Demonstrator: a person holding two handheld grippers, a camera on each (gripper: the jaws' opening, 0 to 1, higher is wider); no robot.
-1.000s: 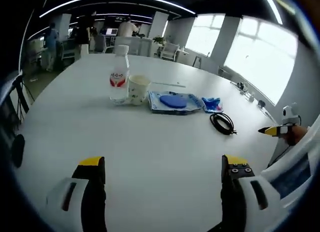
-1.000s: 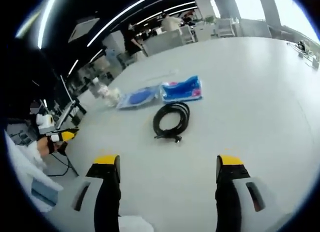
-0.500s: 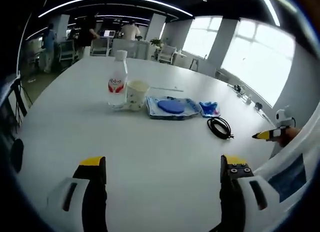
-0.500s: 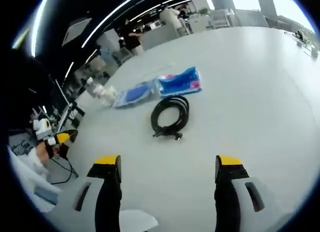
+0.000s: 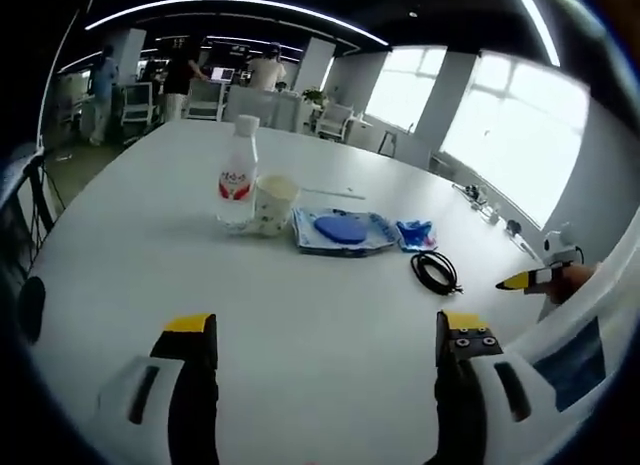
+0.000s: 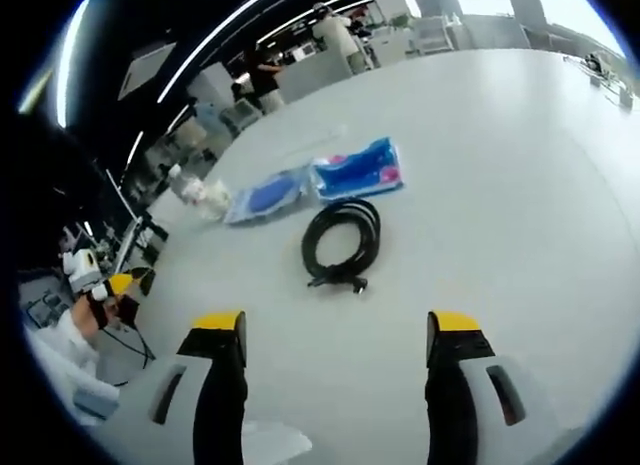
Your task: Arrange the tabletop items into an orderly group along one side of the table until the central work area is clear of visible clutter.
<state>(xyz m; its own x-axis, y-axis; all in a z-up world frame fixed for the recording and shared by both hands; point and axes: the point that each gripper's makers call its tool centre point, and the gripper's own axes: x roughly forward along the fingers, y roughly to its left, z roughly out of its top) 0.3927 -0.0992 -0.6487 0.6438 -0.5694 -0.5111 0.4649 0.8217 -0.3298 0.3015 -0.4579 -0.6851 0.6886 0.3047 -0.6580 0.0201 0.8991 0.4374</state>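
On the white table [image 5: 150,255] stand a clear water bottle with a red label [image 5: 237,177] and a paper cup [image 5: 275,203] right beside it. To their right lie a blue packet with a round blue shape [image 5: 343,231], a smaller blue pouch [image 5: 416,234] and a coiled black cable [image 5: 436,271]. My left gripper [image 5: 325,337] is open over bare table, well short of them. My right gripper [image 6: 335,335] is open, with the black cable [image 6: 343,242] just ahead, the blue pouch [image 6: 360,170] and blue packet [image 6: 266,195] beyond it.
The other gripper's yellow tip [image 5: 523,280] and a white sleeve [image 5: 580,335] show at the right of the left gripper view. A thin white stick [image 5: 335,192] lies behind the cup. Office chairs [image 5: 340,120] and people stand past the table's far edge.
Both views drifted slightly as the hands moved; the right gripper came a little closer to the black cable. Nothing on the table moved.
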